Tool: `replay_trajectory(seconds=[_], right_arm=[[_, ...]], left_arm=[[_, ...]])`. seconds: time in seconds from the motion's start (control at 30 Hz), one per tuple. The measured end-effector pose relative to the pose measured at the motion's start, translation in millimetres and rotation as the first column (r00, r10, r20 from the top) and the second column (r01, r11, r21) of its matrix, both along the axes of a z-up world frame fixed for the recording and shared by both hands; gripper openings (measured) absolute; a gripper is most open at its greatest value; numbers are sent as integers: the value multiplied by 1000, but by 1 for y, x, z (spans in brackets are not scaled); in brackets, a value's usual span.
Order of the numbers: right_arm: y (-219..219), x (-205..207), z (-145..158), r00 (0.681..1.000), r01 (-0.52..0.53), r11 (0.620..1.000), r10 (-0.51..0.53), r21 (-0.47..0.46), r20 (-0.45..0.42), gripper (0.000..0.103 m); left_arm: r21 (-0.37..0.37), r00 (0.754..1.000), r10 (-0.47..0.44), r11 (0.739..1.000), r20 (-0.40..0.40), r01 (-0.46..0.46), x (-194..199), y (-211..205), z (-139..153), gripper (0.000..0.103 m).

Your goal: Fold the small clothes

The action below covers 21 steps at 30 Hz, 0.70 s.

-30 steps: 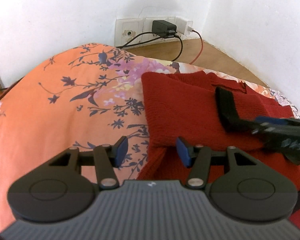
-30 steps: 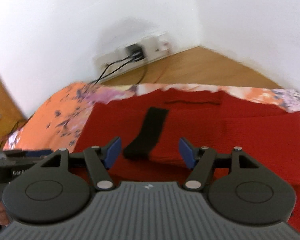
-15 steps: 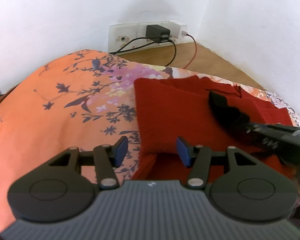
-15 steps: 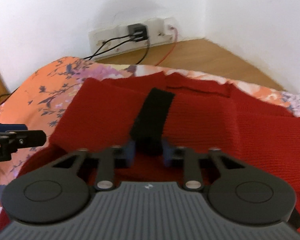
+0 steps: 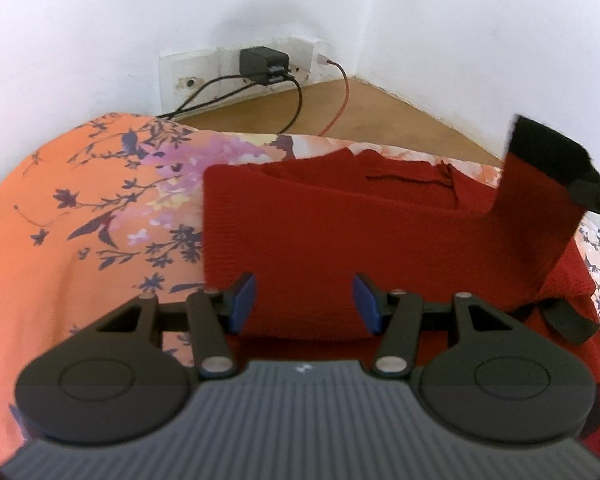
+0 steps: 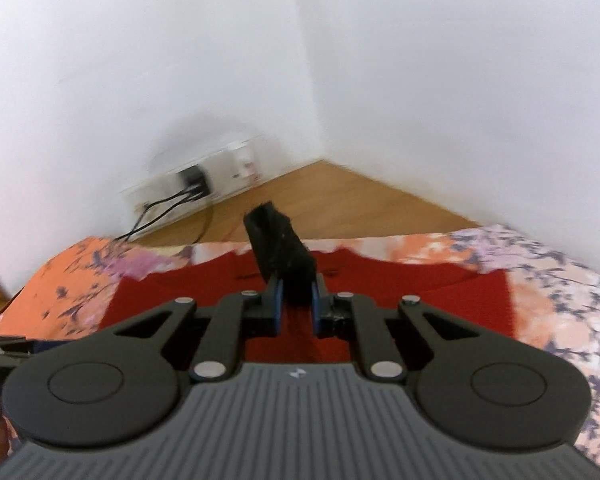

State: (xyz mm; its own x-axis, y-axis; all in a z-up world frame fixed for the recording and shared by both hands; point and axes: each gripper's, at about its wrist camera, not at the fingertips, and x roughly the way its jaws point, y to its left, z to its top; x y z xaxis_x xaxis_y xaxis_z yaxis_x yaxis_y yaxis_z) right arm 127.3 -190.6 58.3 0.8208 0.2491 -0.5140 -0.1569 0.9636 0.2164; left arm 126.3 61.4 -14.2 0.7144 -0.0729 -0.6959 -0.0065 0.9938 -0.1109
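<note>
**Black Cuff Pinched and Raised Above the Red Sweater**

Between the blue pads of the right gripper [image 6: 296,304], the black ribbed cuff [image 6: 281,252] at the end of a sleeve is clamped tight, the two pads pressed in on its sides and the cuff sticking up past them. From the left wrist view, that sleeve [image 5: 540,216] rises off the garment at the right edge, its black end uppermost, with the tip of the right gripper showing just beside it.

The left gripper [image 5: 305,302] has its jaws spread wide with nothing between them; it hangs over the near part of the red knitted sweater [image 5: 320,236], whose folded edge lies just under the pads. A second black band [image 5: 568,322] shows at the sweater's lower right.

The sweater lies spread on an orange floral bedsheet [image 5: 80,220], printed with dark blue sprigs and pale purple blossoms. Beyond the bed lies a brown wooden floor [image 5: 380,116] in the corner of two white walls [image 5: 100,20]. A white socket strip [image 5: 188,76] on the wall carries a black charger [image 5: 262,62], with black and red cables trailing down.
</note>
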Motion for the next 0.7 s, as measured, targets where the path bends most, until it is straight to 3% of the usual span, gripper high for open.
replay_trajectory(seconds=[0.27, 0.5, 0.7], right_arm=[[-60, -4, -26, 989, 135, 990, -132, 40, -64, 14], [-94, -4, -72, 961, 208, 977, -195, 50, -196, 15], [-100, -11, -74, 969, 178, 984, -177, -7, -173, 20]], left_arm=[[46, 1000, 14, 999, -23, -13, 9, -10, -14, 55], [70, 999, 40, 997, -27, -38, 12, -17, -18, 57], [81, 997, 78, 994, -22, -76, 11, -22, -18, 58]])
